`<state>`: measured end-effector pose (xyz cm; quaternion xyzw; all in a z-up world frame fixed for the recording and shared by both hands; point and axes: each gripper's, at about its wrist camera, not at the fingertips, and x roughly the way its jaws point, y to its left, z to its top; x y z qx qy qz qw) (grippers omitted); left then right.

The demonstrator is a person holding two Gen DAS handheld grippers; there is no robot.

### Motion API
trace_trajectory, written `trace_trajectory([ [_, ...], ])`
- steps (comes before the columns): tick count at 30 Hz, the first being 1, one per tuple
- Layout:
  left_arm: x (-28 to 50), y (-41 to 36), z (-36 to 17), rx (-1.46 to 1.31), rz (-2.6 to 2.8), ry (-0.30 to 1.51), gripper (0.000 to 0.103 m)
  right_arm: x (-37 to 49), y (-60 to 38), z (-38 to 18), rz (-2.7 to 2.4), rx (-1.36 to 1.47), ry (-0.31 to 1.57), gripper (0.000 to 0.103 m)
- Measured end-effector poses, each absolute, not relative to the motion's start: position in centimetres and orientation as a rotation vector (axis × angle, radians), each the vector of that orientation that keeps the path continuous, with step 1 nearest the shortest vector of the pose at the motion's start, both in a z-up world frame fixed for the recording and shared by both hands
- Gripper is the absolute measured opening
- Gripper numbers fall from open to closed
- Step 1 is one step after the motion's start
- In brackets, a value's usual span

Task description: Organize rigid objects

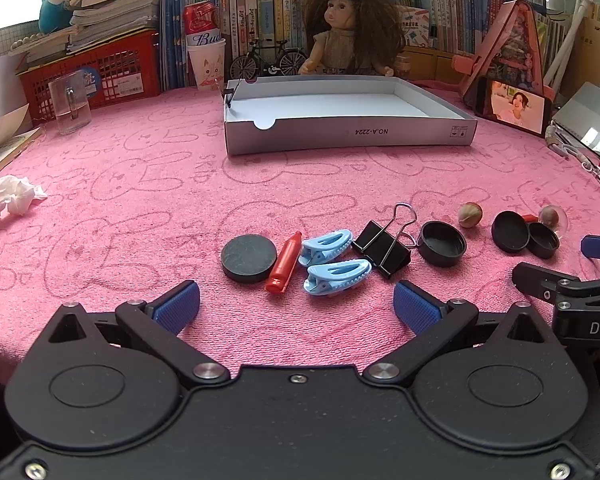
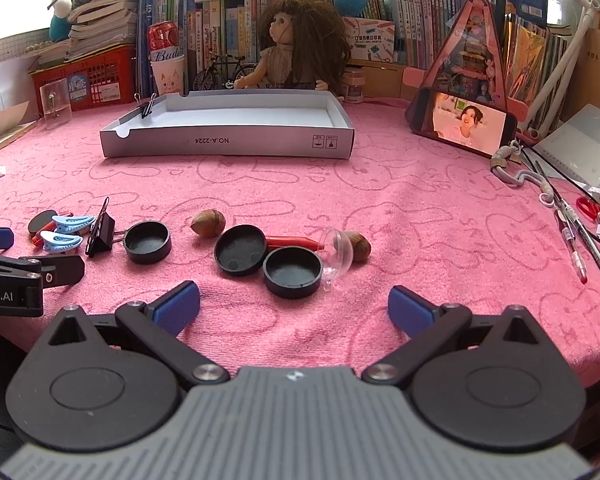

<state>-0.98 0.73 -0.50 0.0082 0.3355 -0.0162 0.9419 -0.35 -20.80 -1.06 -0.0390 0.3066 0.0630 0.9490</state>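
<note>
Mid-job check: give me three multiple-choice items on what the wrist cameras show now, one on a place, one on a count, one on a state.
1. Where is the small binder clip?
A. on the box's left wall
B. inside the glass
C. beside the phone

2. How many blue clips lie on the pink cloth?
A. one
B. two
C. four

3. How does the left claw stand?
A. shut on the red cap
B. shut on nothing
C. open, holding nothing

Answers:
1. A: it is clamped on the left wall of the white box.
2. B: two lie side by side between the red cap and the large binder clip.
3. C: its blue pads stand wide apart over bare cloth.
</note>
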Motion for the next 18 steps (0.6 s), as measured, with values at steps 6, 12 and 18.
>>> trace_trajectory([
  [6,-1.3,1.2,0.0,0.006,-0.018,0.658,0.080,-0.7,-20.7,-0.7,0.131,-0.092,0.586,0.102],
  [12,-1.8,0.8,0.5,0.015,-0.046,0.609,0.050,-1.1,-20.6,-0.5,0.141,-0.088,0.556,0.090],
  [18,-2.6,0.2,1.1,0.018,-0.108,0.563,0.041,-1.0,-21.1,-0.3,0.138,-0.064,0.552,0.081],
])
